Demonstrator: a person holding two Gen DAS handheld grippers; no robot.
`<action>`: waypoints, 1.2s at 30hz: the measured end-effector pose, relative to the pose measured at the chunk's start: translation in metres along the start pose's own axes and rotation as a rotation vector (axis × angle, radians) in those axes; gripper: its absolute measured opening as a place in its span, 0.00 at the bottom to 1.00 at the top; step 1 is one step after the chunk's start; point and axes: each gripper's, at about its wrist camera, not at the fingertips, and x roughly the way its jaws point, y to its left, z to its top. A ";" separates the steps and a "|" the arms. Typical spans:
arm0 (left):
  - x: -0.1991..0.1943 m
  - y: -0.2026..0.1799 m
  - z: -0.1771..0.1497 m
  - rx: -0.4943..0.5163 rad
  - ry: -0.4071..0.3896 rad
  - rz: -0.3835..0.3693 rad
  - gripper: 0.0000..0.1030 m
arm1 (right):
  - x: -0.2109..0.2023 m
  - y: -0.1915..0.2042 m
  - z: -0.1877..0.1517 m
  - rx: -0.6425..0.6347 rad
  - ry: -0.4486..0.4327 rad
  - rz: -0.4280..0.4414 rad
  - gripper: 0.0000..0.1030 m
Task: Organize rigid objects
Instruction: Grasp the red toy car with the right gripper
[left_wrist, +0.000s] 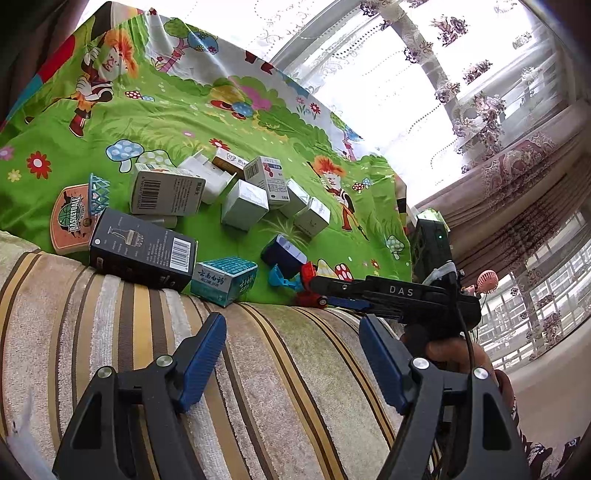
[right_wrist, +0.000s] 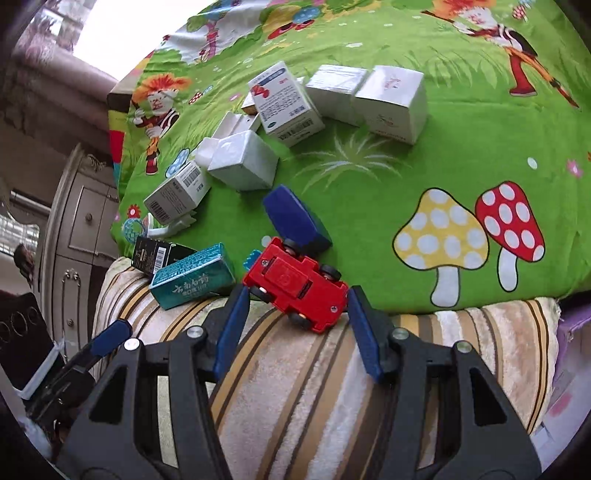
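Right claw (right_wrist: 295, 314), low centre of its own view, pads bracketing a red toy car (right_wrist: 295, 286) lying wheels-up on the seam between striped cushion (right_wrist: 295, 369) and green cartoon sheet (right_wrist: 406, 147); jaws part-closed around it, contact too close to call. Just above the car, a dark blue box (right_wrist: 295, 219); left of it, a teal box (right_wrist: 192, 280) and a black box (right_wrist: 159, 254). Further up, white boxes (right_wrist: 391, 103) scattered mid-frame. Left claw (left_wrist: 291, 354), bottom of its own view, agape over the cushion, gripping nothing.

"DAS" on right gripper (left_wrist: 321, 291), "BASKETBALL" on backboard (left_wrist: 72, 221)
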 end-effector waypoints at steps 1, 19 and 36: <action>0.000 0.000 0.000 0.002 0.001 0.003 0.73 | -0.002 -0.007 -0.001 0.035 -0.003 0.018 0.57; 0.003 -0.001 0.000 0.010 0.005 0.016 0.73 | -0.028 -0.069 0.011 0.148 -0.104 -0.178 0.60; 0.004 -0.003 0.000 0.023 0.013 0.029 0.73 | -0.034 -0.052 0.032 -0.093 -0.195 -0.458 0.60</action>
